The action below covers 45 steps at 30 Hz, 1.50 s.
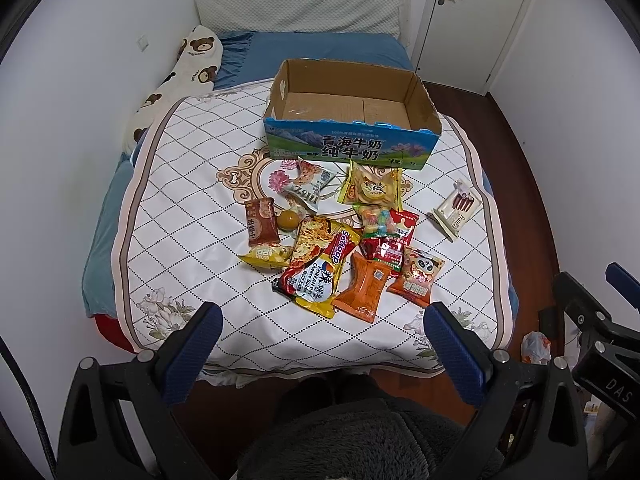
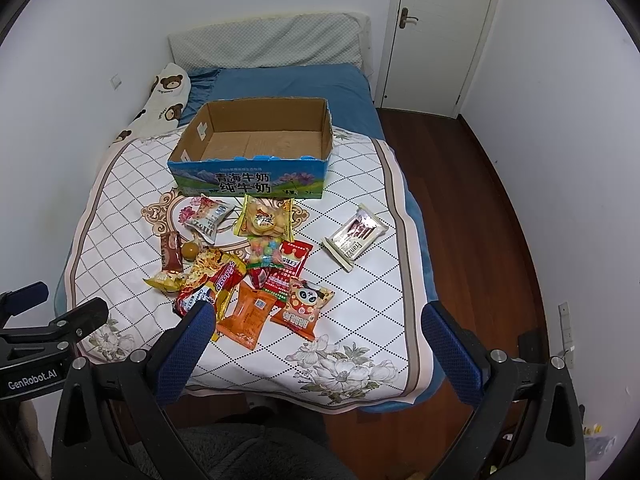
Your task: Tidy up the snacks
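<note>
An empty cardboard milk box (image 1: 352, 144) (image 2: 252, 182) stands on the bed behind a pile of snack packets. The pile holds a Sedaap noodle pack (image 1: 316, 268) (image 2: 216, 284), an orange packet (image 1: 362, 286) (image 2: 248, 314), a panda packet (image 1: 418, 280) (image 2: 302, 306), a yellow cracker bag (image 1: 372, 188) (image 2: 264, 218) and several others. A white wafer pack (image 1: 456, 208) (image 2: 354, 236) lies apart to the right. My left gripper (image 1: 324, 312) and right gripper (image 2: 316, 312) are both open and empty, held above the bed's near edge.
The bed has a white quilted cover (image 1: 192, 184) (image 2: 360, 300) over a blue sheet, with a bear-print pillow (image 1: 176, 80) at the far left. Wood floor (image 2: 480, 240) and a white door (image 2: 440, 28) lie to the right. White walls close in both sides.
</note>
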{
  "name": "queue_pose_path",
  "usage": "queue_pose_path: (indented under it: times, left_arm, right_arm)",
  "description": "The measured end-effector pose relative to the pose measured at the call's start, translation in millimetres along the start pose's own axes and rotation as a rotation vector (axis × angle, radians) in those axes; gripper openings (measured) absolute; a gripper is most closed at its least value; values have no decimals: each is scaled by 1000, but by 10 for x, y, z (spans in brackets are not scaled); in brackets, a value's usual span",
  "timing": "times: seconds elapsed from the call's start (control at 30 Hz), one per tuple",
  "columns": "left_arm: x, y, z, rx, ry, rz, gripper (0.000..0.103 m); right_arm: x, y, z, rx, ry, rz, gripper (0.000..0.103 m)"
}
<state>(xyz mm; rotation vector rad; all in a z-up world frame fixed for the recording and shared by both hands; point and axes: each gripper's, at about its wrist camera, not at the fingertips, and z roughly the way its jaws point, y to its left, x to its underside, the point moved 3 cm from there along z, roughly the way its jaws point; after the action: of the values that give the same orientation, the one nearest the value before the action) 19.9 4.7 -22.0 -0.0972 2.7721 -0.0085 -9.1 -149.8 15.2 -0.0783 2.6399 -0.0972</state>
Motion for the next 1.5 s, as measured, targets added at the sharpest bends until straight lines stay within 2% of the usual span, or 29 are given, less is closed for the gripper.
queue_pose_path:
  times: [1.5]
  left_arm:
    - [4,93,45,1,4,0,103]
  right_arm:
    - [-35,101,30,-8,24,-3,103]
